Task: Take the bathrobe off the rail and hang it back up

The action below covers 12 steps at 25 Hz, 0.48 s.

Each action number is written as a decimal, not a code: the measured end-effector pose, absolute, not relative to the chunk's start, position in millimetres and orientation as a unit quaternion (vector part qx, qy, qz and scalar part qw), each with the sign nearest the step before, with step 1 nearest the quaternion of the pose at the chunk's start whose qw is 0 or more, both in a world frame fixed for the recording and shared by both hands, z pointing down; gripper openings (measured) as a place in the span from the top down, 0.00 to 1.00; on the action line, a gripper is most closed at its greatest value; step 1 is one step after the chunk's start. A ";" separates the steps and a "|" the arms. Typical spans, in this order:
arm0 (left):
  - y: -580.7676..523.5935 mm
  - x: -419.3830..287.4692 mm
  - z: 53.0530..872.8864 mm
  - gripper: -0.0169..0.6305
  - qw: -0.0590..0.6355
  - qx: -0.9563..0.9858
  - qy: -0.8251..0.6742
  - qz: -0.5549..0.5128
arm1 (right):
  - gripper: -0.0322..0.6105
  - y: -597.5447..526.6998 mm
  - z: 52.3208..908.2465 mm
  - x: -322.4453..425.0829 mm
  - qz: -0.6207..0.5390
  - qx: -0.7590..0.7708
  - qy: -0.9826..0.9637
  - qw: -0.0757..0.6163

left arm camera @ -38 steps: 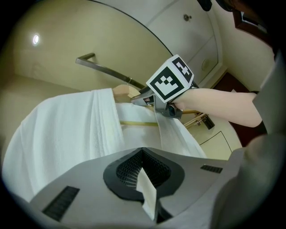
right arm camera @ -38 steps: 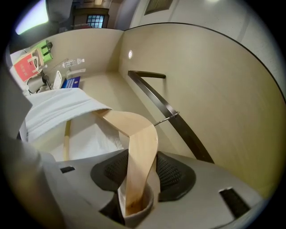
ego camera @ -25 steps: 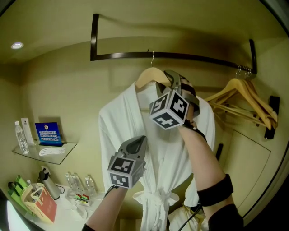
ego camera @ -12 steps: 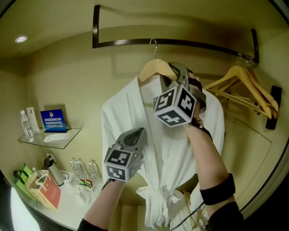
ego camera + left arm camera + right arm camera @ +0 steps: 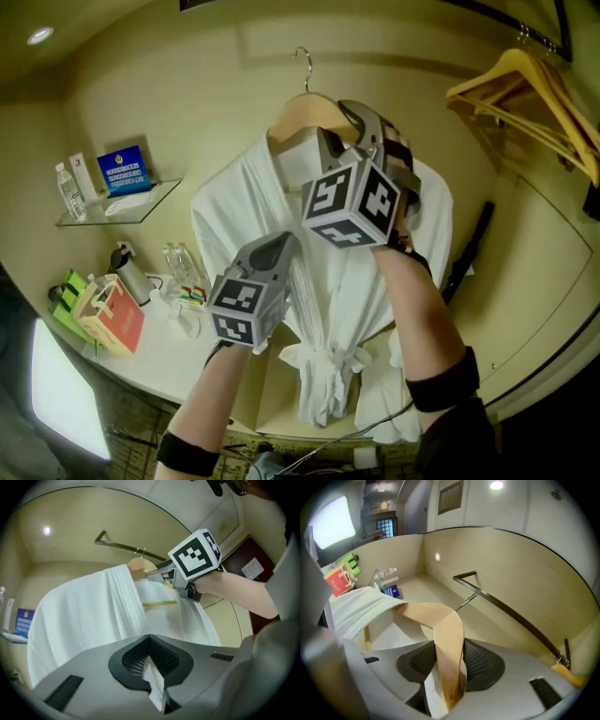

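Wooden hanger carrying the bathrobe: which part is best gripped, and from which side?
Probably the hanger's bare wooden arm close to the hook, approached from the front, fingers across its flat faces. That stretch is flat, thin and clear of the bathrobe; the right gripper is clamped there.

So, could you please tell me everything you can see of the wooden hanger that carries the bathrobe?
The hanger is pale, smooth wood: a curved shoulder piece with a thin metal hook on top and a crossbar beneath. The white bathrobe drapes over its shoulders. The right gripper has its fingers shut on one arm. In the head view the hook catches nothing, only bare wall behind it.
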<state>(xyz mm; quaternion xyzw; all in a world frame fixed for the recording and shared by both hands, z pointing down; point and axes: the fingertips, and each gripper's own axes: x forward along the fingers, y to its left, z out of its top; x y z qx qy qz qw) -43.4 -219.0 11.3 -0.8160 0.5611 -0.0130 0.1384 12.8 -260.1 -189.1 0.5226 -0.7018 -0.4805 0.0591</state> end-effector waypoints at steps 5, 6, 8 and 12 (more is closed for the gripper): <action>-201.4 -64.8 78.5 0.97 0.088 -0.806 0.583 -0.041 | 0.66 -249.1 -123.2 -13.5 -0.459 0.496 -0.735 0.064; -196.8 -69.3 92.1 0.97 0.078 -0.806 0.585 -0.048 | 0.66 -247.7 -109.1 -19.8 -0.453 0.492 -0.740 0.070; -187.4 -76.1 118.2 0.97 0.061 -0.807 0.584 -0.062 | 0.66 -246.4 -78.4 -29.8 -0.440 0.485 -0.751 0.083; -170.4 -78.7 167.8 0.97 0.034 -0.820 0.566 -0.074 | 0.66 -248.3 -6.7 -34.5 -0.406 0.486 -0.765 0.120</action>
